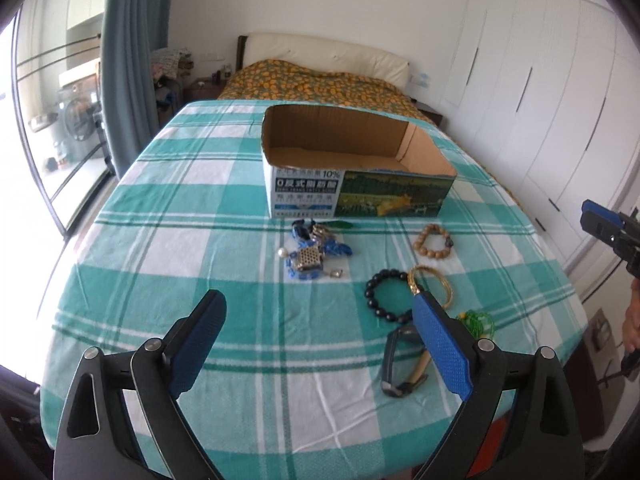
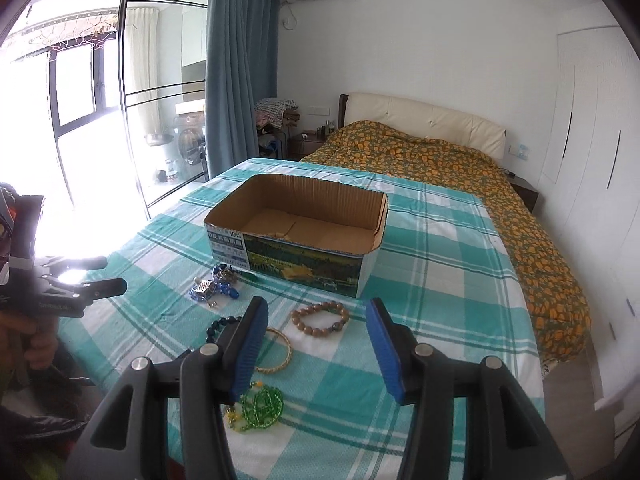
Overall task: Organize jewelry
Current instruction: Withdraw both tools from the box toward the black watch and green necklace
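An open cardboard box (image 1: 352, 184) (image 2: 304, 248) stands on the checked cloth. In front of it lie a blue tangle of jewelry with a silver charm (image 1: 310, 254) (image 2: 216, 282), a wooden bead bracelet (image 1: 435, 241) (image 2: 320, 316), a black bead bracelet (image 1: 386, 296) (image 2: 218, 326), a gold bangle (image 1: 434, 286) (image 2: 280, 354), a green bead string (image 1: 478, 322) (image 2: 260, 404) and a watch (image 1: 400, 364). My left gripper (image 1: 318, 306) is open above the cloth. My right gripper (image 2: 316, 312) is open above the wooden bracelet.
The green and white checked cloth (image 1: 192, 208) covers the bed's foot; an orange patterned quilt (image 2: 480, 184) lies beyond. Wardrobe doors (image 1: 540, 92) stand at the right, a glass door and curtain (image 2: 236, 72) at the left.
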